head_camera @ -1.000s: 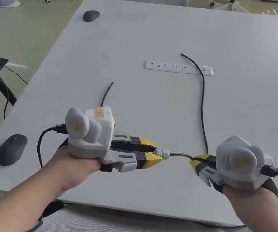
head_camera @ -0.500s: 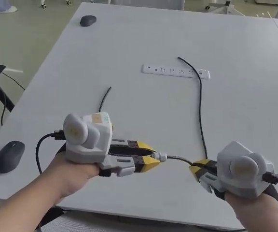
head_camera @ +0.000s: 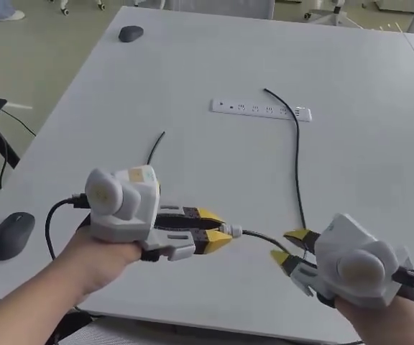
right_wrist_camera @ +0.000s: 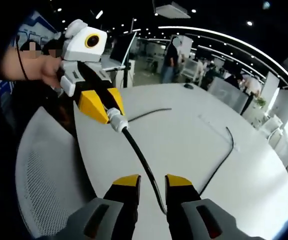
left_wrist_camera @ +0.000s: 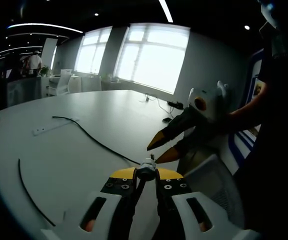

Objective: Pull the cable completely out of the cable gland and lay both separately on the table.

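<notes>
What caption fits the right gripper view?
Left gripper grips the cable gland; black cable passes between jaws of the open right gripper.

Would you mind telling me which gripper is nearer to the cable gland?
Left. The left gripper clamps the cable gland; the right gripper sits open farther along the cable.

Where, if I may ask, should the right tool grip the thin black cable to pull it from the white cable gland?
Probably the straight stretch of thin black cable just past the white cable gland clamped in the left tool. Come from opposite the gland, right tool open, straddling it crosswise.
</notes>
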